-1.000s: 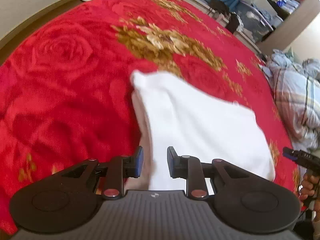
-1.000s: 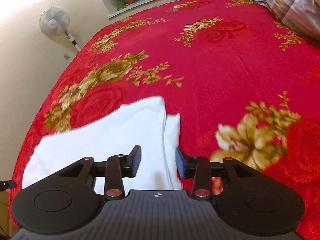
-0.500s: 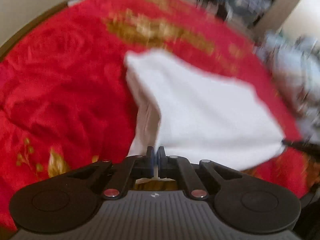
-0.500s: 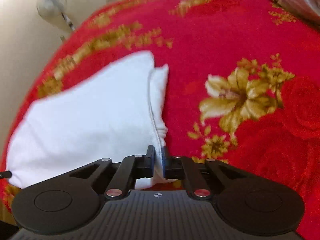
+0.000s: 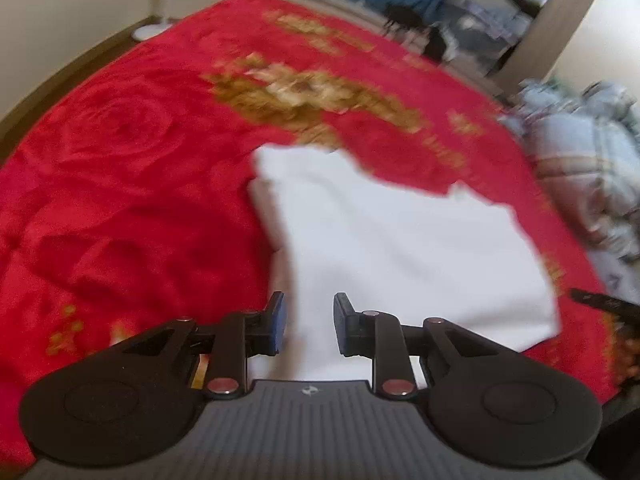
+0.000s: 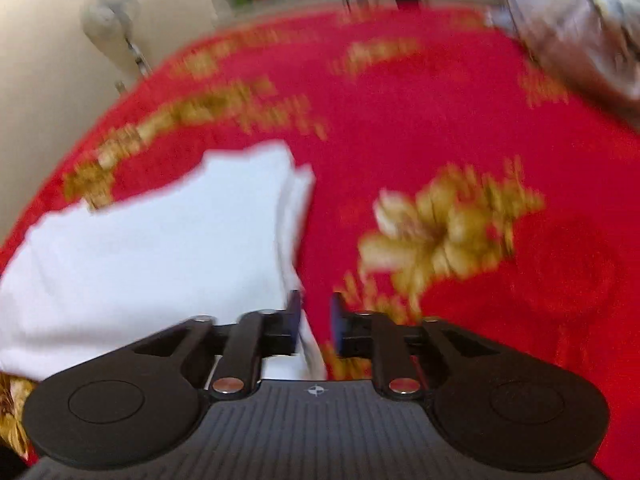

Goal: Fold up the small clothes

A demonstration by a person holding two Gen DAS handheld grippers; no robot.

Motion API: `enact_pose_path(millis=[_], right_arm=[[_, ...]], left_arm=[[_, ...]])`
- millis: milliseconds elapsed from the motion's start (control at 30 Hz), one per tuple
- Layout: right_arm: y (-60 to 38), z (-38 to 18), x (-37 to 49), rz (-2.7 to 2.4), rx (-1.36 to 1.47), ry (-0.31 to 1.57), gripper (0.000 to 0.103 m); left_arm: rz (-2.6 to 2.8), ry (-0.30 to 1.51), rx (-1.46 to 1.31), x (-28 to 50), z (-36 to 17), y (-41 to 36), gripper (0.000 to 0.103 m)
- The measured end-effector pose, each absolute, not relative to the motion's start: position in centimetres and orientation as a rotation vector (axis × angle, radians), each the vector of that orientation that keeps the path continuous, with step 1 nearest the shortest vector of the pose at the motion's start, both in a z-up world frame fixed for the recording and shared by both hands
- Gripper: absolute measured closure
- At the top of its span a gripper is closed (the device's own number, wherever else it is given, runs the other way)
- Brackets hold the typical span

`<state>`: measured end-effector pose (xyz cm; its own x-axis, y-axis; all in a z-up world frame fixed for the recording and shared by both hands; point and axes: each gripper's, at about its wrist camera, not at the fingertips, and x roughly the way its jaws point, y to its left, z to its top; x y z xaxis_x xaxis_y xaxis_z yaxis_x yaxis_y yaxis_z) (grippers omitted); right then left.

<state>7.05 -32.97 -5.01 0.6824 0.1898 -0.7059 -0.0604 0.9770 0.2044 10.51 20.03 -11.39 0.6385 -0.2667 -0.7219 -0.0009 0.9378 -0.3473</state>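
Note:
A folded white garment point(image 5: 400, 248) lies flat on the red flowered blanket point(image 5: 140, 200). My left gripper point(image 5: 308, 322) hovers over the garment's near left corner. Its jaws are opening, and the cloth shows in the gap below with the pads off it. In the right wrist view the same garment point(image 6: 160, 248) fills the left side. My right gripper point(image 6: 316, 322) is at its near right corner, jaws opening, with the cloth's edge just beside the left finger point(image 6: 294, 312). The right gripper's dark tip point(image 5: 600, 304) shows at the right edge of the left wrist view. Both views are blurred.
Crumpled plaid bedding point(image 5: 592, 168) lies at the blanket's far right, also seen as plaid bedding point(image 6: 580, 20). A standing fan point(image 6: 110, 16) is by the wall past the bed's left edge. Shelves and clutter point(image 5: 480, 12) line the far side.
Both grippers stood open a second ago, closed on the garment's near corners half a second ago, and have now let go. The garment lies flat, a little farther from the fingers.

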Motion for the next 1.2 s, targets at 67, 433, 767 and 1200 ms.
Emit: enact_pose_path(millis=[67, 433, 767, 1200], right_arm=[[-32.3, -4.9, 7.1, 0.214, 0.207, 0.777, 0.074], [-29.4, -7.9, 9.5, 0.180, 0.095, 0.925, 0.071], [-28.4, -8.9, 12.9, 0.141, 0.054, 0.928, 0.055], [-29.0, -8.7, 13.3, 0.083, 0.134, 0.932, 0.050]], left_arm=[[-0.199, 0.887, -0.334, 11.2, -11.7, 19.0, 0.076], [-0.118, 0.941, -0.268, 13.1, -12.7, 18.4, 0.084], [0.029, 1.054, -0.222, 17.2, -15.4, 17.6, 0.074], [0.078, 0.995, -0.242, 16.3, -13.6, 17.7, 0.071]])
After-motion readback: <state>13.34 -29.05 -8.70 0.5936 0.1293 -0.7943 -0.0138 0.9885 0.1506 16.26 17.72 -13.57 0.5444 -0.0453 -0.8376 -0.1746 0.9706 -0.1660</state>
